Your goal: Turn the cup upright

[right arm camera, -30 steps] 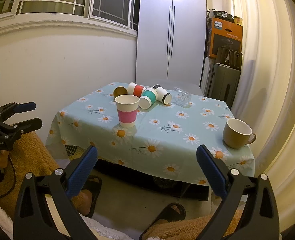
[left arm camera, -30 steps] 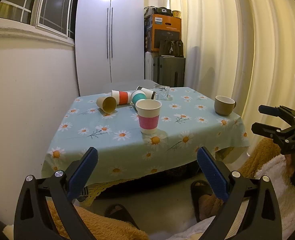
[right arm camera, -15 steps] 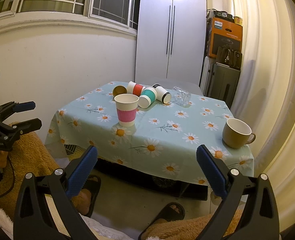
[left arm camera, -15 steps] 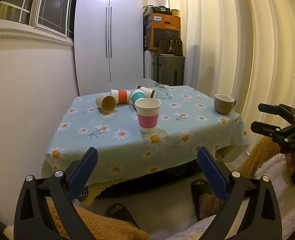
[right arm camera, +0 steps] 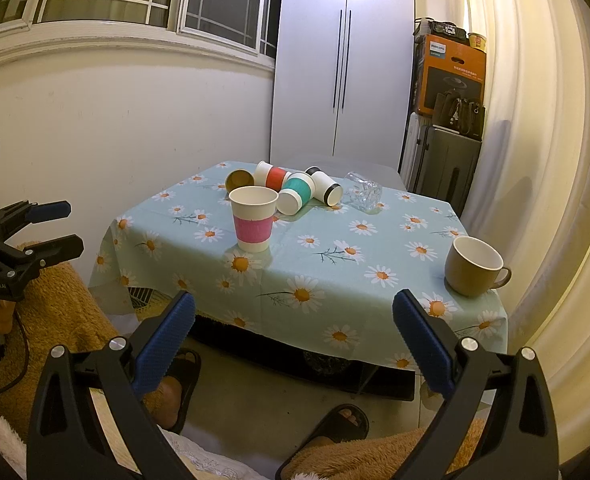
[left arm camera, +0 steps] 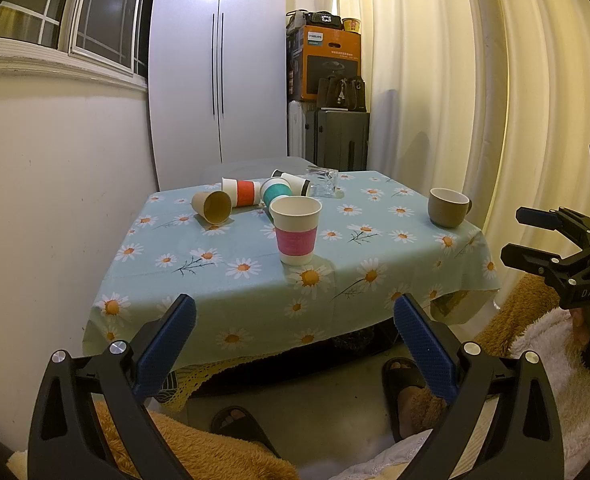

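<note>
A pink-banded paper cup (left arm camera: 296, 230) (right arm camera: 253, 218) stands upright near the front of the daisy tablecloth (left arm camera: 255, 276) (right arm camera: 335, 264). Behind it several cups lie on their sides: a plain brown one (left arm camera: 211, 206) (right arm camera: 239, 179), a red-banded one (left arm camera: 241, 192) (right arm camera: 273, 176), a teal-banded one (left arm camera: 275, 192) (right arm camera: 296, 193) and a black-banded one (left arm camera: 295, 182) (right arm camera: 326, 187). A clear glass (left arm camera: 321, 181) (right arm camera: 363, 191) also lies tipped. My left gripper (left arm camera: 295, 334) is open and empty, well short of the table. My right gripper (right arm camera: 293, 332) is open and empty too.
A brown mug (left arm camera: 447, 207) (right arm camera: 474, 266) stands upright at the table's right edge. A white wall is on the left, curtains on the right, a wardrobe and stacked boxes (left arm camera: 331, 68) behind. Feet in slippers (right arm camera: 335, 428) and fluffy rugs are below the table's front.
Both views have shifted only slightly; the table sits marginally higher in frame. Both grippers stay open and nothing on the table has moved.
</note>
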`<state>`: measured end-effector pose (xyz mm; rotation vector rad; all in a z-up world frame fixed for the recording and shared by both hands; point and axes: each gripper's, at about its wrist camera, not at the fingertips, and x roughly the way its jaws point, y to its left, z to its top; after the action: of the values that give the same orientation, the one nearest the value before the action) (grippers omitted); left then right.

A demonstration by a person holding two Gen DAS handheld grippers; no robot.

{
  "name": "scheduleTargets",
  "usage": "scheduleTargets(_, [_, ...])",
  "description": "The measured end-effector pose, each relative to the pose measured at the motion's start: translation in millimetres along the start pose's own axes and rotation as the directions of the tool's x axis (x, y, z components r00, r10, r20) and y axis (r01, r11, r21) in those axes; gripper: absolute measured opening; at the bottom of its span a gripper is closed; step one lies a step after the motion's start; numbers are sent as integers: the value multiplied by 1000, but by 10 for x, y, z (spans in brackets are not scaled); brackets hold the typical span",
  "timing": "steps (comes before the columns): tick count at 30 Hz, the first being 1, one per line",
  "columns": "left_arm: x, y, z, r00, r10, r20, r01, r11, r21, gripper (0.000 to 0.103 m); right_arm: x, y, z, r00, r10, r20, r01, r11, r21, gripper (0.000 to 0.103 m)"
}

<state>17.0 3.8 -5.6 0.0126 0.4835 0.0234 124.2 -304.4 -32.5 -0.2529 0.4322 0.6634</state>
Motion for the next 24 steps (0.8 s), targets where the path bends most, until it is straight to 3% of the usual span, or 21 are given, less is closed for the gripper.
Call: scheduleTargets(24, [10,16,-23,1000,-2,-2,2,1000,2,97,17,-43,-28,1000,4,-4,-4,1000,-8,98])
